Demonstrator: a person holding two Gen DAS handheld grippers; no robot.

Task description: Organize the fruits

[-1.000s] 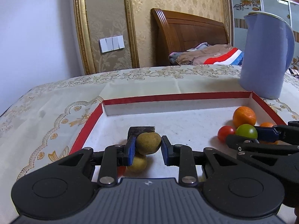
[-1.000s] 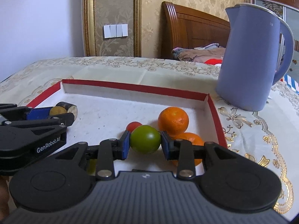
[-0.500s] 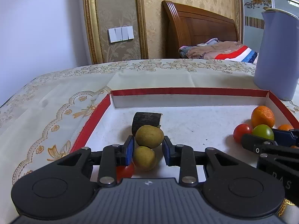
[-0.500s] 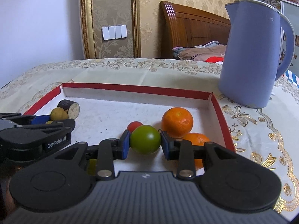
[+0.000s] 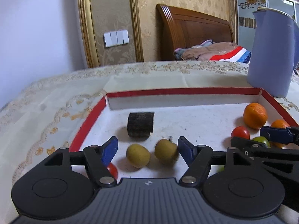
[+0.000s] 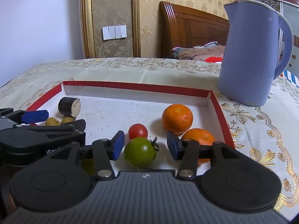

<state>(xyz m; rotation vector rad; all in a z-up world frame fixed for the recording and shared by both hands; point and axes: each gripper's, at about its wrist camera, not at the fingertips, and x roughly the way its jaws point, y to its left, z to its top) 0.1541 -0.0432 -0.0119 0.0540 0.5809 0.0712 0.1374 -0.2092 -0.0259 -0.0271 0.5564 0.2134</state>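
A red-rimmed white tray holds the fruit. My left gripper is open, its jaws wide around two yellow-green fruits that lie on the tray floor. A dark cut piece lies just beyond them and a red tomato sits under the left finger. My right gripper is open around a green tomato resting on the tray. Beyond it are a red tomato and two oranges.
A tall lavender kettle stands on the patterned tablecloth just past the tray's right far corner. A wooden bed headboard and a wall with switches lie behind the table. The left gripper's body sits close to the right one's left side.
Both grippers have opened. The left one let go of its yellow-green fruit, now lying beside the other one. The right one released the green tomato onto the tray.
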